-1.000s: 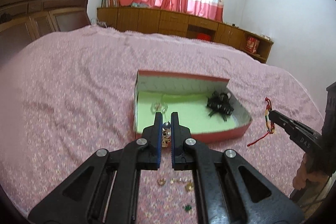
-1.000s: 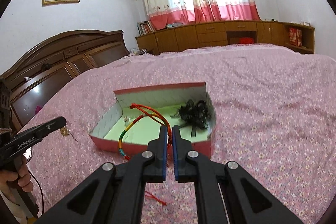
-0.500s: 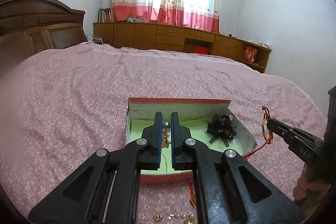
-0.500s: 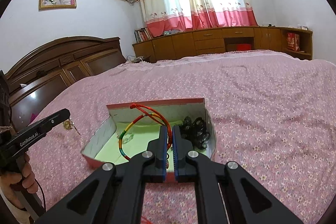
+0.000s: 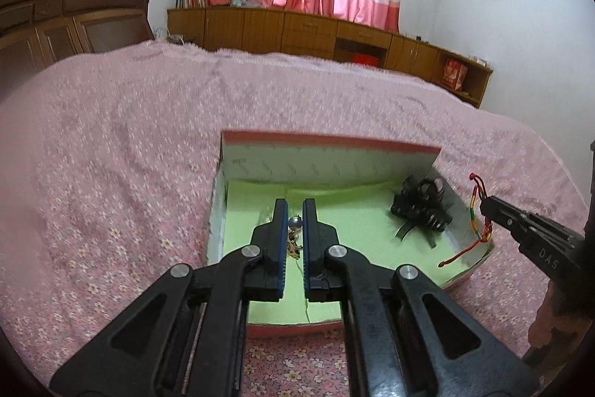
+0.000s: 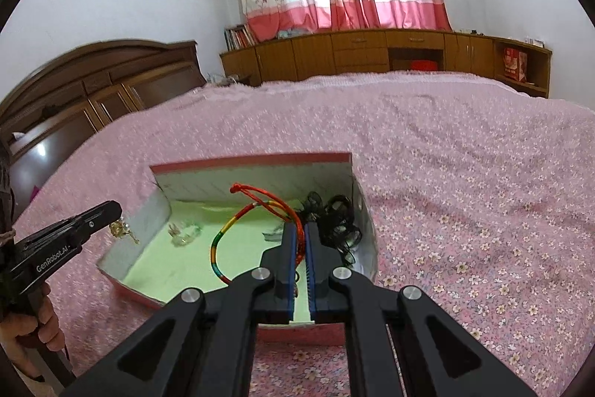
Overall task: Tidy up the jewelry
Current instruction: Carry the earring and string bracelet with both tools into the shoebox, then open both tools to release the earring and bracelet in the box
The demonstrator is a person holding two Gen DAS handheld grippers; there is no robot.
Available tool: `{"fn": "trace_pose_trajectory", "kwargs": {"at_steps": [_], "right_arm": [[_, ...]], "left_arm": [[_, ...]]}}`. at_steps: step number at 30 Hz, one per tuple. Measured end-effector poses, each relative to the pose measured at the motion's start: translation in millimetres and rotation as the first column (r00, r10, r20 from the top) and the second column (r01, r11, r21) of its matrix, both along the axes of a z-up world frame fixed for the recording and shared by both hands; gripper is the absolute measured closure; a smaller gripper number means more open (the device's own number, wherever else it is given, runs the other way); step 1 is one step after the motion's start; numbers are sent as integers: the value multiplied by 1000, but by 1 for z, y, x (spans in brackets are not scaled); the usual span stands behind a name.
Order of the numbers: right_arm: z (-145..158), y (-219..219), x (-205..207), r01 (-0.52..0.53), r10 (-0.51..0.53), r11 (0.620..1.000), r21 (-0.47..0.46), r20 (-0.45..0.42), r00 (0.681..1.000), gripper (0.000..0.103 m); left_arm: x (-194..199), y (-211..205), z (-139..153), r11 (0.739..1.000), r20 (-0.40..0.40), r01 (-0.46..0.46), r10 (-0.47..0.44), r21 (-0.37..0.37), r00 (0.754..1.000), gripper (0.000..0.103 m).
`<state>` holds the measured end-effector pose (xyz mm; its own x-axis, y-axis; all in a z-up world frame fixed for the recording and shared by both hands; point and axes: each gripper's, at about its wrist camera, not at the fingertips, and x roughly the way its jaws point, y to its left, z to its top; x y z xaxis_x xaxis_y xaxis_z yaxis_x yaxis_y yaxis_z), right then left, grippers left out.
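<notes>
Left wrist view: the left hand-held gripper (image 5: 294, 211) is clamped on a small gold earring with a grey pearl bead (image 5: 295, 229), hanging over the near-left part of the shallow pink cardboard box with a pale green lining (image 5: 327, 144) on the pink floral bedspread (image 5: 111, 155). A black ribbon hair clip (image 5: 422, 207) lies inside at the far right corner — that one looks done. At the right edge the right hand-held gripper (image 5: 487, 205) holds a red braided cord bracelet w/ rainbow section (image 5: 476, 207) by the box's right wall.

Right wrist view: the right gripper's jaws are pinched on the bracelet cord, its loop arching over the lining beside the hair clip. A small clear-and-silver trinket (image 6: 182, 235) lies on the lining at left, too small to identify. The left gripper shows at left w/ the earring dangling outside the left wall.

Judgement: 2 items in, 2 carried and not yet released — dropping both is what's left; can't tell if more pieces remain on the bed.
</notes>
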<state>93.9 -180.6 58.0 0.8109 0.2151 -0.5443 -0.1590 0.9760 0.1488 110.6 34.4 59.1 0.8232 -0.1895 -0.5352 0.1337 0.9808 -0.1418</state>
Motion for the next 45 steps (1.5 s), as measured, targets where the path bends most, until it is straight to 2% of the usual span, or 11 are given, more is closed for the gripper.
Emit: {"fn": "trace_pose_trajectory", "kwargs": {"at_steps": [12,17,21,24,26,28,37,45], "right_arm": [[-30,-1,21,16,-25,998,-69,-130,991,97],[-34,-3,24,23,-33,997,-72,-141,989,97],[-34,-2,24,23,-33,997,-73,-143,989,96],[-34,-2,24,25,-36,997,-75,-139,990,90],[-32,-1,22,23,-32,997,-70,-130,991,76],[-31,-1,20,17,-24,998,-55,-123,992,67],[-19,-9,8,20,-19,1000,6,-97,995,61],[-2,-17,-14,17,-15,998,60,-39,999,59]], "left_arm": [[22,-8,-39,999,-150,17,-11,41,989,103],[25,-10,-44,998,-164,18,-8,58,986,103],[26,-13,-46,997,-171,21,-9,73,985,96],[27,-15,-46,997,-177,25,-12,71,984,90],[26,-15,-44,998,-178,27,-16,63,984,87],[25,-14,-42,998,-180,25,-14,59,984,84],[16,-8,-27,1000,-176,-1,3,13,984,74],[-1,-2,-8,1000,-143,-7,6,-10,990,73]]}}
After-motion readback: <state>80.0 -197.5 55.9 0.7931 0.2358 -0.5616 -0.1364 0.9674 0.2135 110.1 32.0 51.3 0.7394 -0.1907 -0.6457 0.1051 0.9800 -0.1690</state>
